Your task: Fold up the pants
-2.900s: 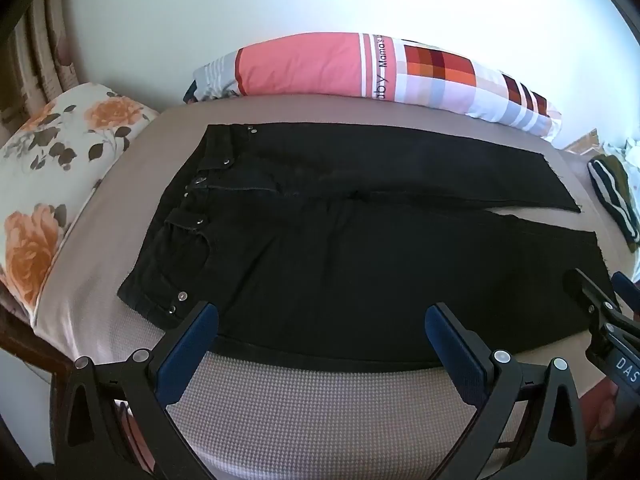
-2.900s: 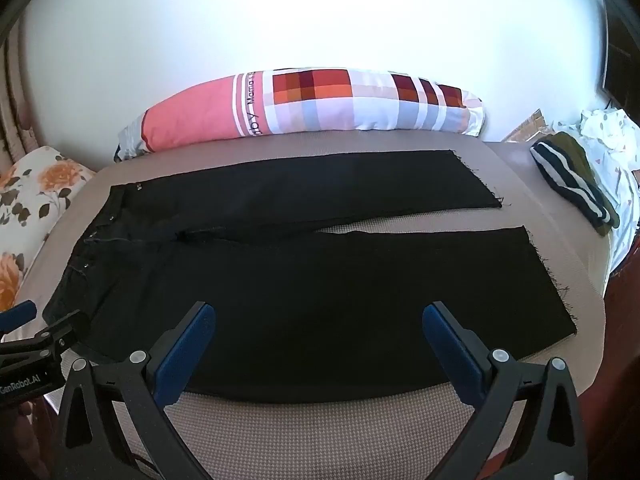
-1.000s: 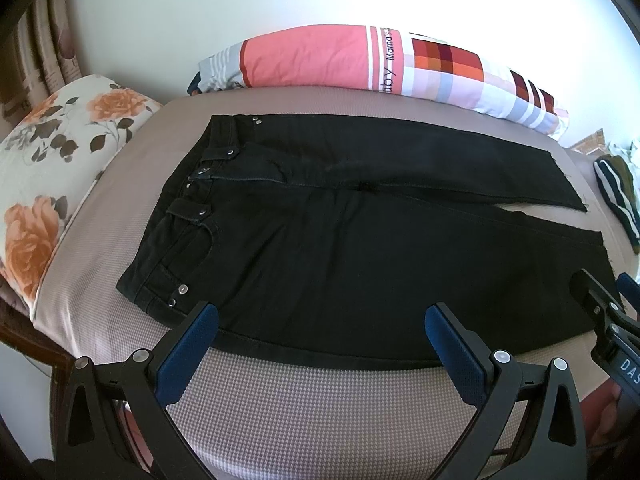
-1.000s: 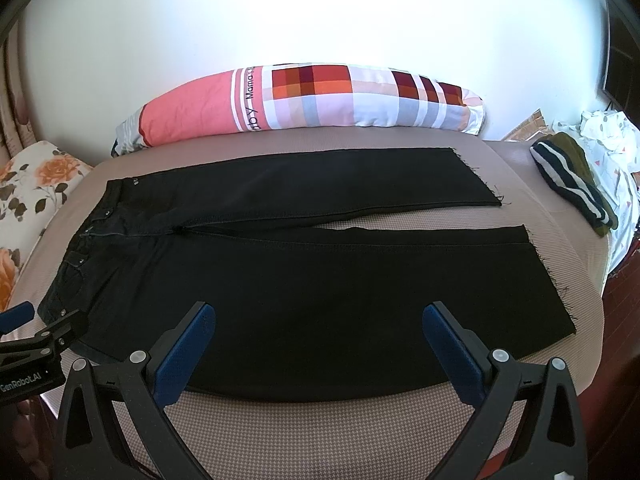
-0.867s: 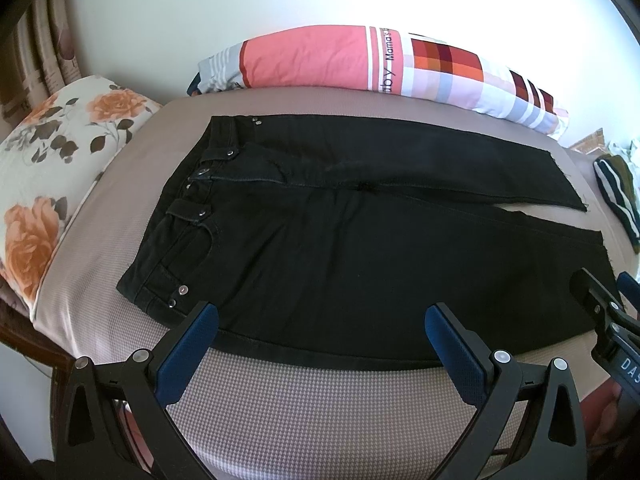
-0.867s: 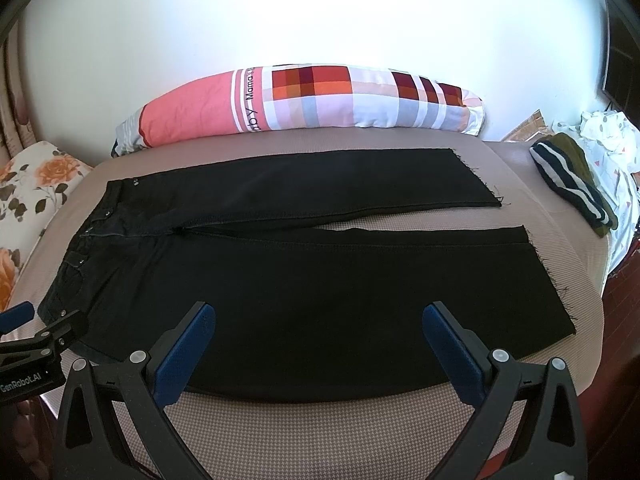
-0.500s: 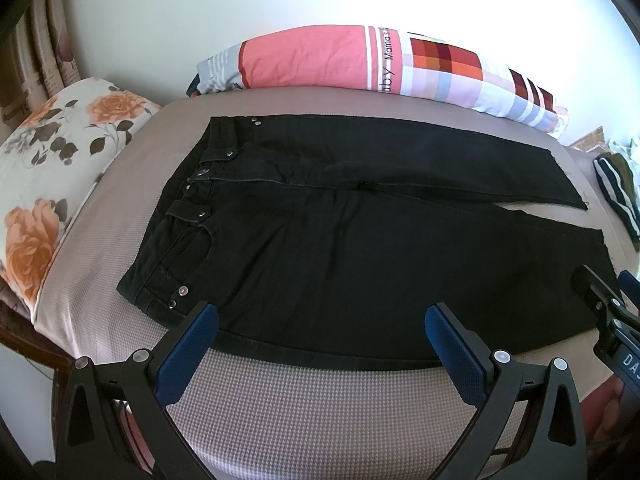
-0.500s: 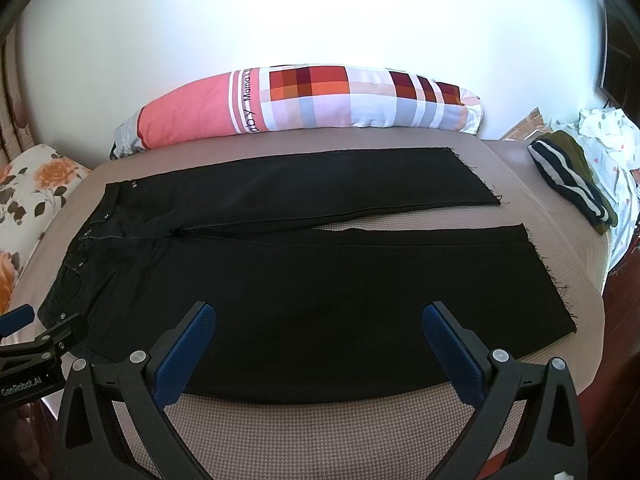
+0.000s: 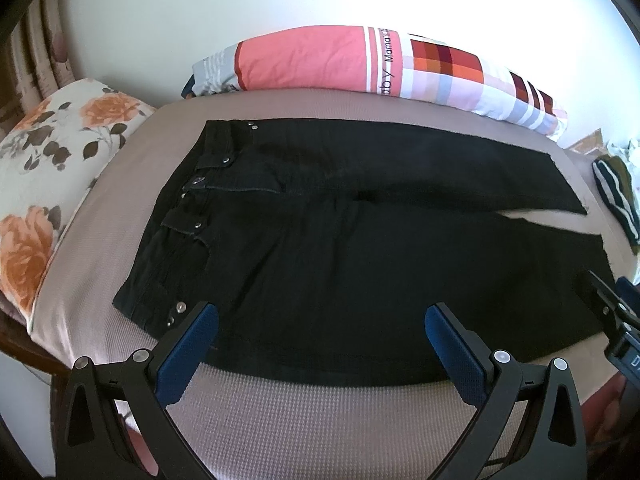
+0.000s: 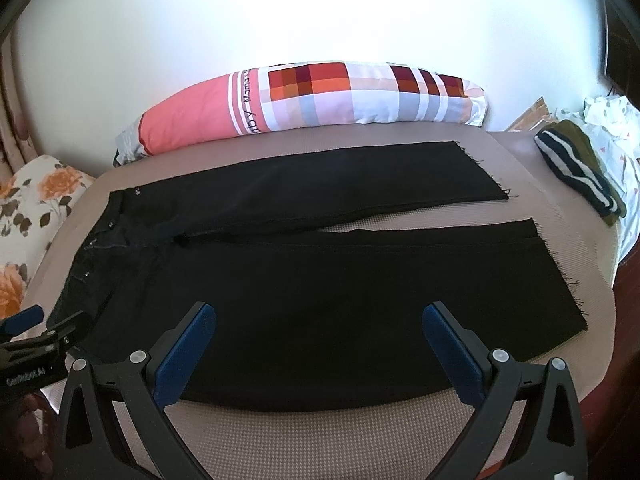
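Black pants lie flat across a mauve mattress, waistband to the left, the two legs spread apart toward the right. In the right wrist view the same pants show frayed hems at the right. My left gripper hovers open above the near edge of the pants by the waist and hip. My right gripper is open above the near leg. Neither holds any cloth. Each gripper shows at the edge of the other's view.
A pink and checked bolster pillow lies along the far wall. A floral pillow sits at the left end. A striped dark garment and a white patterned cloth lie at the right end.
Both grippers have drifted only slightly, the views shifting a little over the pants. The pants have not moved and both grippers stay open.
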Available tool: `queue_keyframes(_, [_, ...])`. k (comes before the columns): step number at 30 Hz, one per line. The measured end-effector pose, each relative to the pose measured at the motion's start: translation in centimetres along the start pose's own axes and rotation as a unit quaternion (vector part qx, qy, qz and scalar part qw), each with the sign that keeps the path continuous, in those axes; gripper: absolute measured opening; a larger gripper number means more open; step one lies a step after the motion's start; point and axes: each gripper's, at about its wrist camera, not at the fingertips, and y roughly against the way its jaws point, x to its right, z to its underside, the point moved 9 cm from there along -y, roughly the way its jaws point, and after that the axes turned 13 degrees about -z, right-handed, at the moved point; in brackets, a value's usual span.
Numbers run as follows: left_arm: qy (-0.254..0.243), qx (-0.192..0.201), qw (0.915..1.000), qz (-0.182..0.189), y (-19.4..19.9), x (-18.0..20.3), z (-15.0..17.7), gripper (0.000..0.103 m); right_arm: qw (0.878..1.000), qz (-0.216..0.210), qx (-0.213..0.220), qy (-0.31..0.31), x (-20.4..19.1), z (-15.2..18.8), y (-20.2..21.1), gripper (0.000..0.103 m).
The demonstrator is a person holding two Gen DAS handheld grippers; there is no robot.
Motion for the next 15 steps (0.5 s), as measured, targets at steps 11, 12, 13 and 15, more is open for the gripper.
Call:
queue_keyframes(11, [0.034, 0.01, 0.9992, 0.019, -4.2, -5.7, -8.9, 0.084, 0.998, -0.039, 0.014, -0.047, 1.8, -3.9, -1.0, 0.103])
queue_keyframes(12, [0.037, 0.008, 0.999, 0.022, -4.7, -6.3, -9.5, 0.08, 0.998, -0.04, 0.014, -0.05, 2.0, -4.4, -1.3, 0.103])
queue_keyframes(13, [0.04, 0.005, 0.9986, 0.034, -5.7, -7.1, -10.8, 0.078, 0.998, -0.042, 0.012, -0.05, 2.2, -4.7, -1.6, 0.103])
queue_keyframes(15, [0.046, 0.001, 0.997, 0.062, -7.4, -8.4, -12.8, 0.074, 0.997, -0.053, 0.009, -0.059, 2.4, -5.3, -2.2, 0.103])
